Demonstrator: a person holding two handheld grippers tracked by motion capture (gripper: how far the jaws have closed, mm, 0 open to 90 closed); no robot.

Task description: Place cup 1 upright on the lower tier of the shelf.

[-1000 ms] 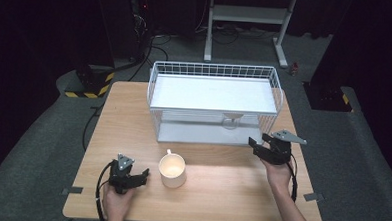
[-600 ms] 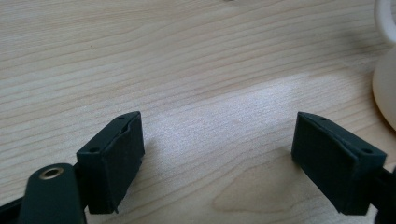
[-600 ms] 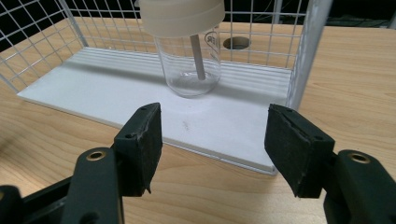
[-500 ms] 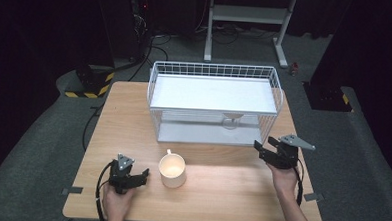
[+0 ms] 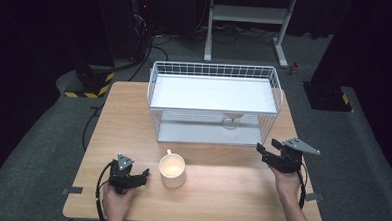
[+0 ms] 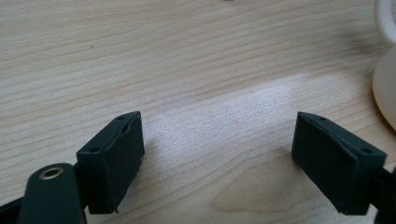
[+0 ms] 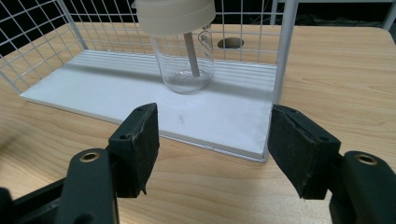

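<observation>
Wooden table (image 5: 216, 179): bears all items. White wire rack (image 5: 214, 104): far half; clear glass jar (image 7: 183, 56) on its lower shelf. White mug (image 5: 172, 170): near edge, just beside left gripper (image 5: 142, 176), jaws apart, empty. Right gripper (image 7: 212, 135): facing jar from near, jaws just opening, nothing between them.

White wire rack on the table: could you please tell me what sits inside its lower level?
A clear glass jar with a cream lid stands on the white bottom shelf; the upper shelf hides most of it from above.
</observation>
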